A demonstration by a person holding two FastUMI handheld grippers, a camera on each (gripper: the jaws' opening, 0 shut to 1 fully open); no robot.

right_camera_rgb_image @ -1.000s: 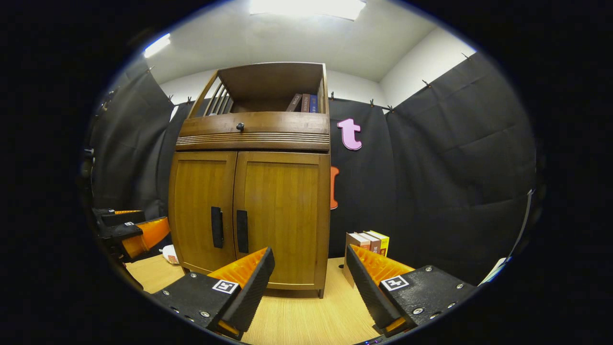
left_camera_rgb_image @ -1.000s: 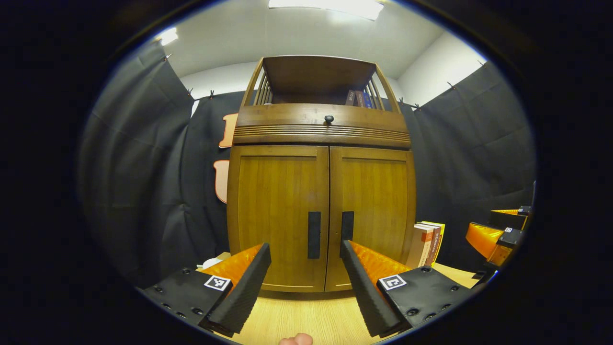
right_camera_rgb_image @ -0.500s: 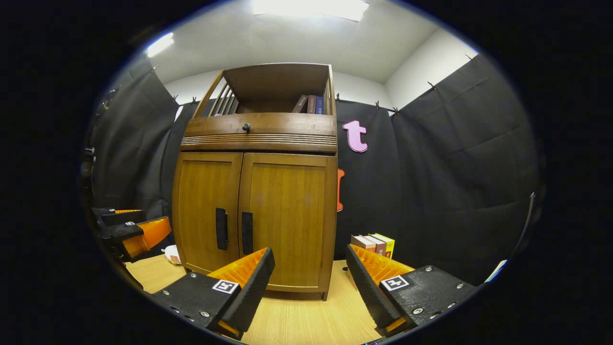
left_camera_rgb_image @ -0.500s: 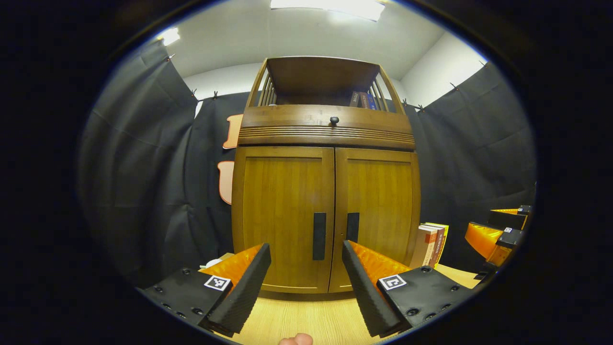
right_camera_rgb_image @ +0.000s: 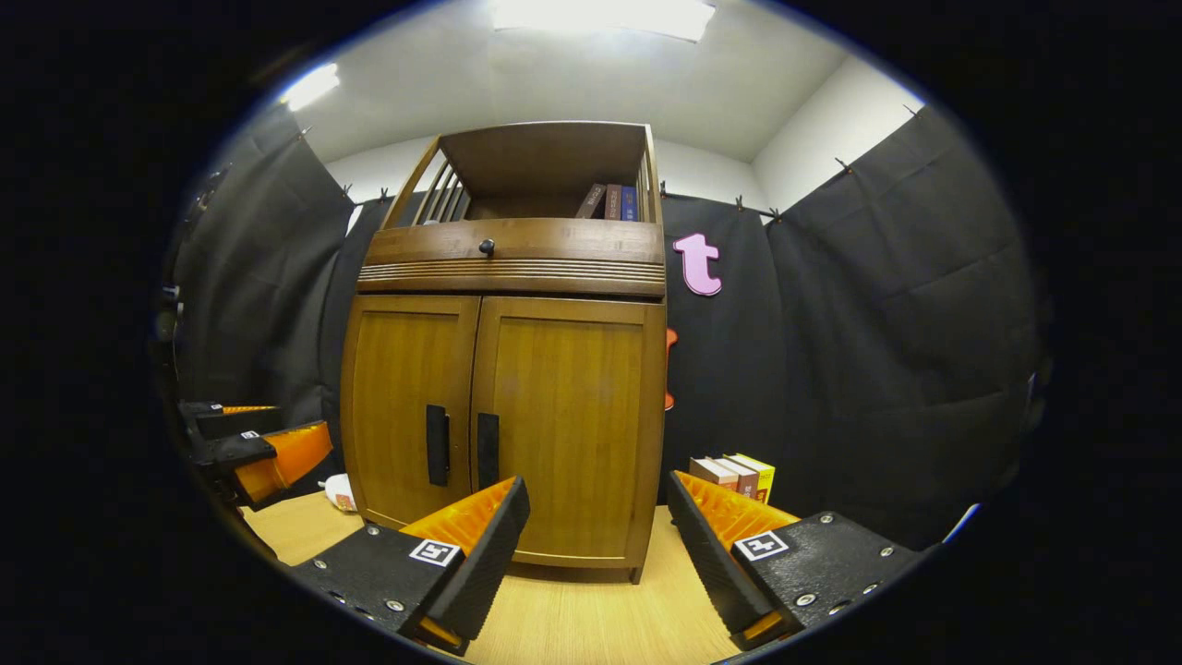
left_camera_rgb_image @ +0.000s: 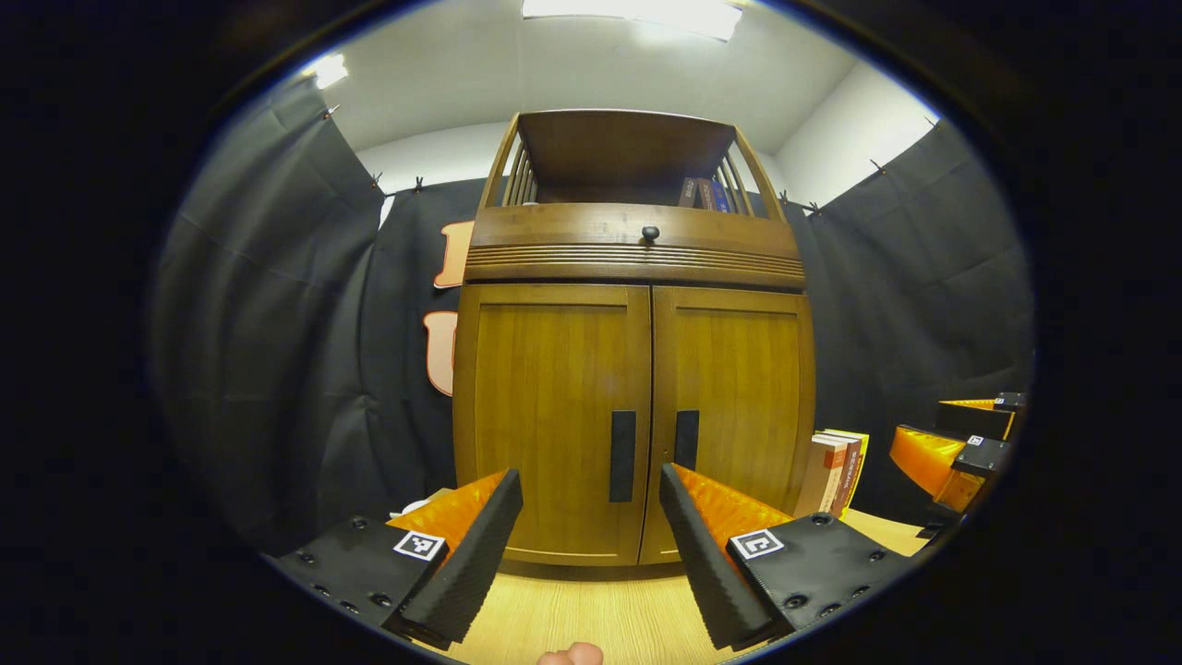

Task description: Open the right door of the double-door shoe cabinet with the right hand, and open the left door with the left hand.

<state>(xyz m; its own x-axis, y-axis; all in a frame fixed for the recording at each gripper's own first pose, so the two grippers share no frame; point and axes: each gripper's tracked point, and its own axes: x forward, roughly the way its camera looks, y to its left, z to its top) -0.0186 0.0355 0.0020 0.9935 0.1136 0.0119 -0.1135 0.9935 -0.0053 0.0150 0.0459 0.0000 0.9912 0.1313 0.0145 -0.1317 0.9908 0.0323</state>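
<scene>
A brown wooden shoe cabinet (left_camera_rgb_image: 637,351) (right_camera_rgb_image: 503,369) stands on a light wooden table, both doors closed. Its left door (left_camera_rgb_image: 549,416) (right_camera_rgb_image: 406,406) and right door (left_camera_rgb_image: 739,406) (right_camera_rgb_image: 568,416) each carry a dark vertical handle by the centre seam: left handle (left_camera_rgb_image: 622,455) (right_camera_rgb_image: 436,445), right handle (left_camera_rgb_image: 686,440) (right_camera_rgb_image: 488,451). My left gripper (left_camera_rgb_image: 591,489) is open, short of the doors, roughly facing the seam. My right gripper (right_camera_rgb_image: 598,494) is open, in front of the right door's outer part. The right gripper (left_camera_rgb_image: 951,448) appears at the far right of the left gripper view, the left gripper (right_camera_rgb_image: 254,448) at the left of the right gripper view.
Several books (left_camera_rgb_image: 836,471) (right_camera_rgb_image: 734,473) stand upright just right of the cabinet. A drawer with a dark knob (left_camera_rgb_image: 651,233) (right_camera_rgb_image: 486,247) sits above the doors, with more books (right_camera_rgb_image: 609,201) on the open top shelf. A small white item (right_camera_rgb_image: 338,491) lies left of the cabinet.
Both views have shifted slightly leftwards, so the cabinet sits a little further right in each. The doors stay closed and both grippers stay open.
</scene>
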